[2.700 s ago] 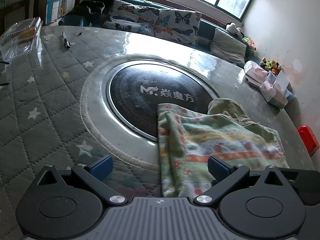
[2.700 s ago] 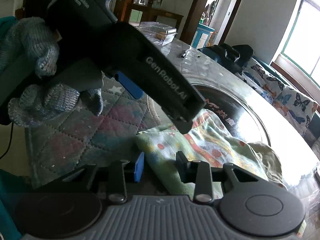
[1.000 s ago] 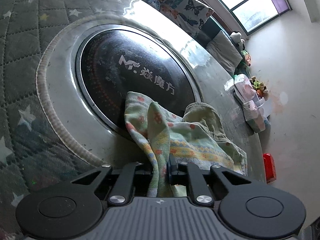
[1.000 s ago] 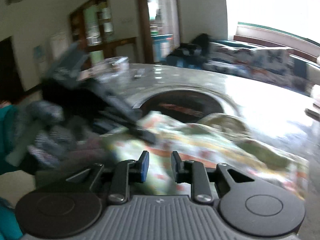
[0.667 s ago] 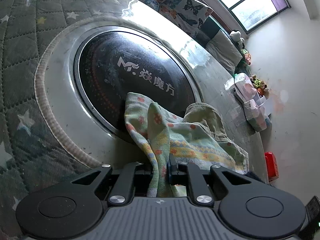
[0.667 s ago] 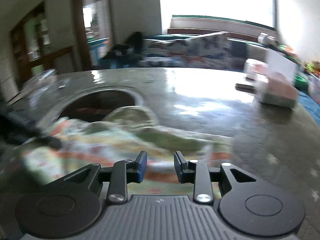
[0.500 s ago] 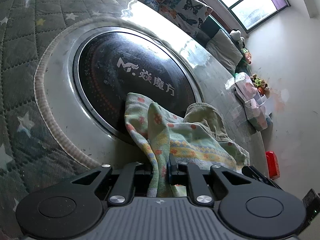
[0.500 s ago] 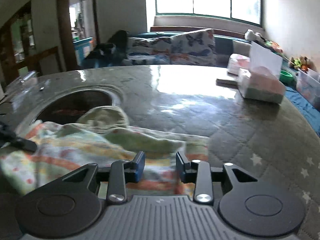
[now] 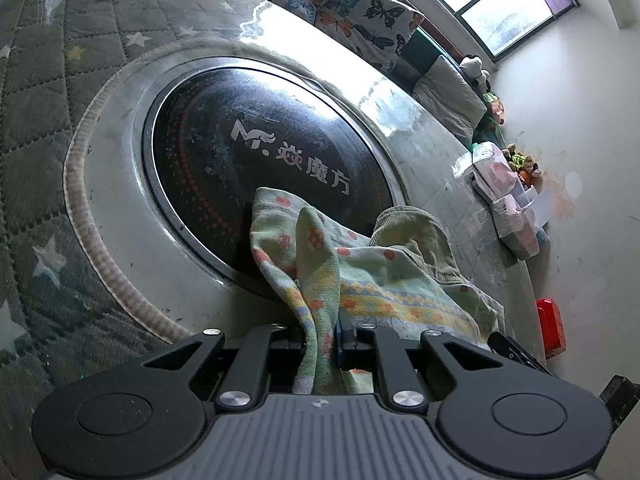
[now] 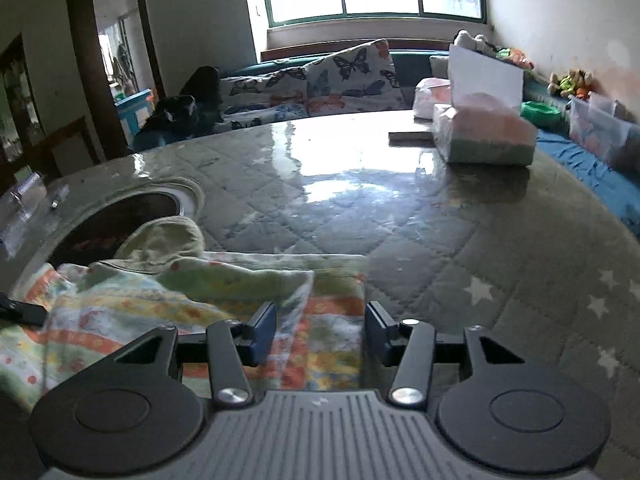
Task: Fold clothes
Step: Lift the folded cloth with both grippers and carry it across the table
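Quilted star-print table cover (image 10: 500, 248); round black cooktop (image 9: 264, 168), butterfly cushions (image 10: 344, 76), tissue box (image 10: 484, 136), red box (image 9: 551, 328)

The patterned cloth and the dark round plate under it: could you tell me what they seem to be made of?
Cloth: soft knit, probably cotton, judging by its ribbed weave and limp folds. Plate: likely glossy glass or ceramic; it reflects window light.

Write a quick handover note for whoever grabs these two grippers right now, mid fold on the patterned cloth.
Left gripper: shut on a bunched edge of the patterned cloth, lifting it slightly.
Right gripper: jaws opening, over the cloth's far edge; fabric lies between the fingers, not pinched.
Cloth: rumpled on the quilted table, partly over the black round plate, with an olive garment lying on it.
Done: one side gripped.
Left: pinch the right side, then probably spread flat and fold.
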Demonstrator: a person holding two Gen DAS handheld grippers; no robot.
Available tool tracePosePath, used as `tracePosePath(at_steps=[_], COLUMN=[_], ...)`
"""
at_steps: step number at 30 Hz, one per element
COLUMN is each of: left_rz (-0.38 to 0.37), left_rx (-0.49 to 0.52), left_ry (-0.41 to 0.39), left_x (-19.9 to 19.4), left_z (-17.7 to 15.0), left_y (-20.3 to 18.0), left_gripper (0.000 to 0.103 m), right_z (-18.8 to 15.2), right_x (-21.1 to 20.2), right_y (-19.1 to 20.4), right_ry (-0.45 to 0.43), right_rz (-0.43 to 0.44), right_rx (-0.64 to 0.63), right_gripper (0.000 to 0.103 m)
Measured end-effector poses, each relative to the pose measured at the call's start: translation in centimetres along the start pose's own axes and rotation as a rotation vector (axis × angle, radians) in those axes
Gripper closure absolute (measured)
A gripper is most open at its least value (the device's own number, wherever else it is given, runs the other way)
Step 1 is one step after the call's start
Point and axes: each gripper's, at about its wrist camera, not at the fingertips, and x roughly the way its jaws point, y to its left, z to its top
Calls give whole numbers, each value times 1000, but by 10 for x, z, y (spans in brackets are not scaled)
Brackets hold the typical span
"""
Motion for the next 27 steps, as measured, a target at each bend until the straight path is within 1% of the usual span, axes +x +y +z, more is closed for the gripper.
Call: tracePosePath(at_steps=[2, 4, 5, 6, 8, 9, 11, 15, 20, 23, 27], left_rz=[1, 3, 5, 7, 13, 18, 25, 15, -12, -29, -58], left_rx=[3, 7, 9, 10, 18, 25, 39, 68, 130, 175, 231], left_ry=[0, -1, -2, -3, -6, -8, -9, -21, -39, -44, -30], left_x=[0, 0, 0, 0, 0, 0, 0, -4, -5, 1, 19], left_z=[0, 0, 0, 0, 0, 0, 0, 4, 10, 14, 18], left_y=[0, 0, 0, -1, -2, -3, -5, -14, -37, -58, -89], left_gripper=[89, 89, 89, 89, 89, 89, 90, 92, 93, 94, 94], right_z=[-1, -1, -1, 0, -1, -1, 0, 4, 13, 19, 26], right_x=[0, 1, 1, 1, 1, 0, -3, -17, -33, -41, -50], right_y=[3, 6, 9, 11, 12, 12, 13, 13, 10, 4, -12], right_ry=[1, 3, 5, 6, 10, 11, 4, -43, -92, -118, -155], right_rz=[11, 16, 14, 13, 19, 24, 27, 35, 25, -7, -56], right_rx=[-3, -15, -22, -26, -24, -17, -10, 1, -3, -1, 22], right_gripper=[52, 54, 58, 70, 83, 89, 94, 96, 96, 96, 96])
